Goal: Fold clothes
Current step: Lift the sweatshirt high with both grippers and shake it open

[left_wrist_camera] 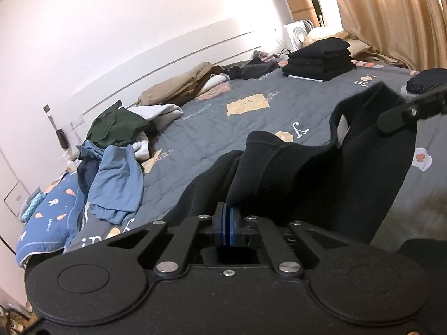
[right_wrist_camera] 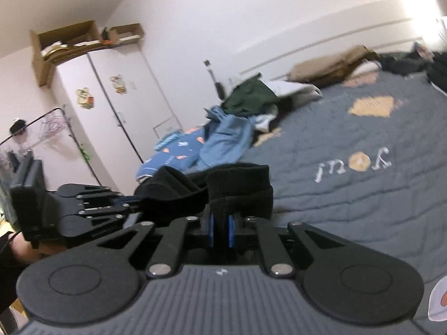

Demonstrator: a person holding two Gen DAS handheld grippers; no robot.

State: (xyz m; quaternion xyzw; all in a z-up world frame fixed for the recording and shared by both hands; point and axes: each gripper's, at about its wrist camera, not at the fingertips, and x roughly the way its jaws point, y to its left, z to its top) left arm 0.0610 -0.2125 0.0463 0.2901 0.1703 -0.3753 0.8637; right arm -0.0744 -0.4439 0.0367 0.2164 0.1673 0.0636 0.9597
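Both claws pinch one black sweater (left_wrist_camera: 293, 167): the left gripper (left_wrist_camera: 229, 217) and the right gripper (right_wrist_camera: 220, 223). Folded black clothes (left_wrist_camera: 321, 58) sit at one o'clock.

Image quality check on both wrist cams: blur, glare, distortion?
Left wrist: mostly sharp, wall blown out near white, headboard bowed by fisheye, black garment nearly detail-less. Right wrist: motion-blurred throughout, bedspread print smeared, glare at upper right, wardrobe leaning and curved.
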